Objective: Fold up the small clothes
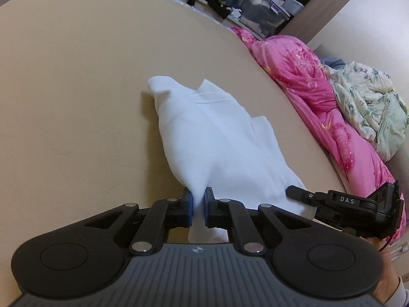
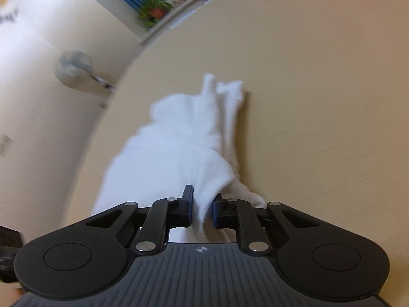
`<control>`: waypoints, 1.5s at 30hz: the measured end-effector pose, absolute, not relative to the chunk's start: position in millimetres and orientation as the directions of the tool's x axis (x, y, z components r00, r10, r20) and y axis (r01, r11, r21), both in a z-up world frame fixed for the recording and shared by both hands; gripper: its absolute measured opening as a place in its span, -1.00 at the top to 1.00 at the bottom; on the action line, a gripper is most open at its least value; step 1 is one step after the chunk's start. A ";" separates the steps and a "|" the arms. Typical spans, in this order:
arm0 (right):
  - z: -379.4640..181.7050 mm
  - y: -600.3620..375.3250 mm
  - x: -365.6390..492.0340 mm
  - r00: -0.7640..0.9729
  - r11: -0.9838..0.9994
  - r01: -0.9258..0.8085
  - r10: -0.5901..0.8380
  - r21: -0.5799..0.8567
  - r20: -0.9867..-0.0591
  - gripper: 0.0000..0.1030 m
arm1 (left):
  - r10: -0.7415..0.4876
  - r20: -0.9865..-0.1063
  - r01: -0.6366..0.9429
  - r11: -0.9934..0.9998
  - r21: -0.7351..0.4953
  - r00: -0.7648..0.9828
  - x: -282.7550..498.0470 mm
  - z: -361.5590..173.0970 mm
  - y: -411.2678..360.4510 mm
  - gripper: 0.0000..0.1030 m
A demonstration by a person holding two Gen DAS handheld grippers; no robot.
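A small white fleece garment lies on a beige surface, partly folded, with its far end resting on the surface. My left gripper is shut on the garment's near edge, with cloth pinched between the blue pads. The right gripper shows in the left wrist view at the garment's right near corner. In the right wrist view my right gripper is shut on a bunched fold of the same white garment, which stretches away from it.
A pink quilt and a pale floral blanket lie bunched along the surface's right side. Storage bins and clothes stand beyond the far edge. In the right wrist view a door with a handle and a potted plant are at left.
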State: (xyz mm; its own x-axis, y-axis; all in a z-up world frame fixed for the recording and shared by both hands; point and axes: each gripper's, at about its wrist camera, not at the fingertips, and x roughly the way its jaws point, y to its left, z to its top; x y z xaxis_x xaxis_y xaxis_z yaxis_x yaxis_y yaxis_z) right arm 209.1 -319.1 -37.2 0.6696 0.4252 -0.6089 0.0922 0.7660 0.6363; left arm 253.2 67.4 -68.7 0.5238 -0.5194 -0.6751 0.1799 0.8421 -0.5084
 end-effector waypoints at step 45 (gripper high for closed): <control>14.1 -212.3 16.7 0.711 0.983 0.182 -0.125 0.010 -0.692 -0.64 | 0.019 -0.521 0.020 0.997 0.068 0.854 23.9 2.7 -10.5 -0.99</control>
State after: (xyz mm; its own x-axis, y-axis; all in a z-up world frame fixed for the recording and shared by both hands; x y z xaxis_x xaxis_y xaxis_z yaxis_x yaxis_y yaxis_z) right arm 16.7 -212.3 14.1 0.7110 -0.1248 -0.6920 0.1819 0.9833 0.0096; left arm 23.9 -10.5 2.7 0.8536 0.0185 -0.5206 0.0199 0.9975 0.0681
